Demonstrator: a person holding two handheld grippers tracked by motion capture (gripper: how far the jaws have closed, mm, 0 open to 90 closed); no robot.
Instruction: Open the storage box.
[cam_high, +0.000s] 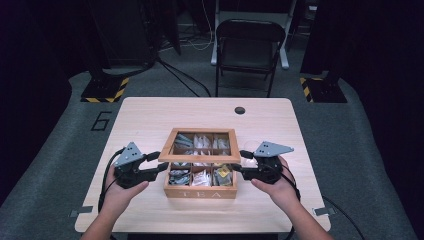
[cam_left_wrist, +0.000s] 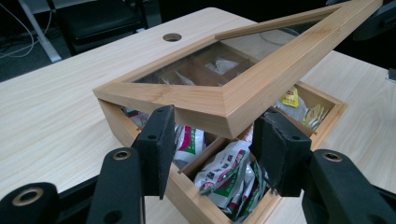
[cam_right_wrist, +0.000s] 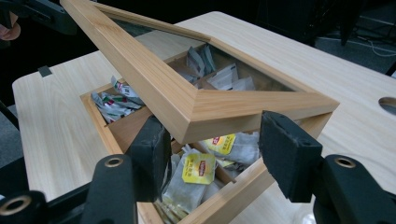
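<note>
A wooden tea box is seen near the front middle of the pale wooden counter, with the word TEA marked on its front wall. It is made of light wood and is divided into compartments, in which packed tea bags are held: green, red and white sachets in the compartments toward the left side of the box, yellow-tagged bags in those toward its right side. The box's lid, a wooden frame around a clear pane, is raised at its front edge and tilted above the box, so that the nearer compartments lie exposed while the farther ones are seen through the pane. The left tool is held at the left front corner of the lid; in the left gripper view its jaws are spread, one to each side of that corner and just under the frame, and it cannot be told whether the pads touch the wood. The right tool is held at the right front corner of the lid in the same manner, its jaws spread to either side of the corner below the frame. A dark round hole is seen in the counter behind the box, and a black folding chair stands on the floor beyond the counter's far edge.
</note>
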